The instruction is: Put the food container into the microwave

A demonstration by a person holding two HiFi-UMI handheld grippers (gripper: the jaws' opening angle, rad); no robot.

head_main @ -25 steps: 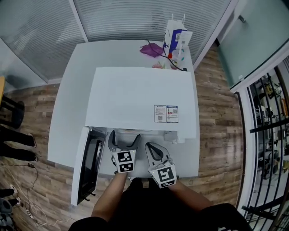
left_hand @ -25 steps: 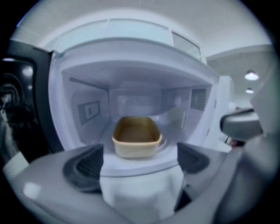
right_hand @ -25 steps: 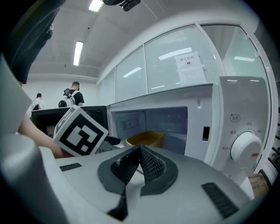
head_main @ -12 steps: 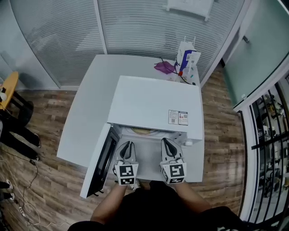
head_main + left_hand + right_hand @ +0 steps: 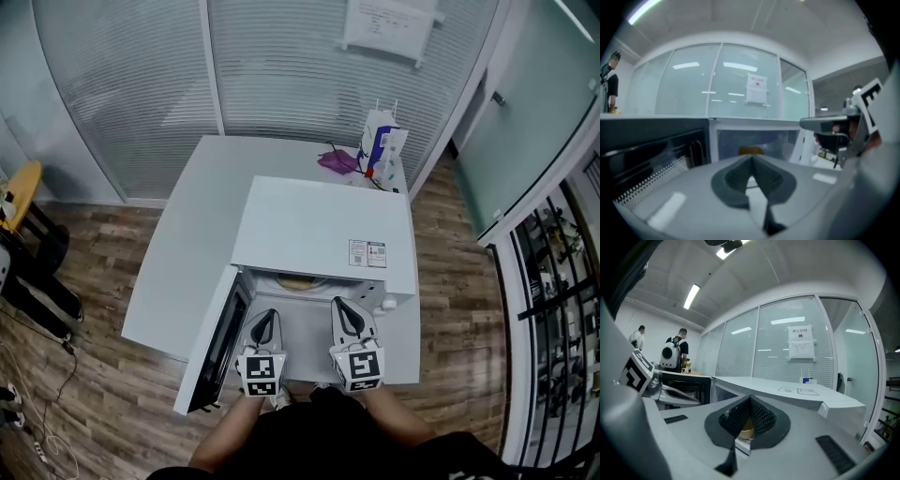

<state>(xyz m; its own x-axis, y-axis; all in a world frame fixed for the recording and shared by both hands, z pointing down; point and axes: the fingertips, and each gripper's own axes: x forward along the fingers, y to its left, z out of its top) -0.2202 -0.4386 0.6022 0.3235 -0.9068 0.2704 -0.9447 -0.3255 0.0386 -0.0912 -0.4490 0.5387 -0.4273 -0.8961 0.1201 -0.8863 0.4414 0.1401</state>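
Observation:
The white microwave (image 5: 323, 234) stands on a white table (image 5: 183, 253) with its door (image 5: 217, 352) swung open to the left. Inside its cavity sits the food container (image 5: 295, 281), a yellowish tub that also shows as the container (image 5: 750, 150) in the left gripper view and as the container (image 5: 746, 427) through the right jaws. My left gripper (image 5: 265, 319) and right gripper (image 5: 341, 307) hover side by side just in front of the opening. Both are shut with nothing in them. In their own views the left gripper (image 5: 751, 159) and right gripper (image 5: 750, 401) point into the cavity.
A white and blue bag (image 5: 382, 150) and a purple item (image 5: 336, 161) sit at the table's far right corner behind the microwave. Glass partitions rise beyond the table. A yellow chair (image 5: 21, 192) stands at the left. Two people (image 5: 677, 352) stand far off.
Both grippers have drawn back from the microwave opening toward me. Their jaws, spread one second ago, now meet. The container stays inside the cavity.

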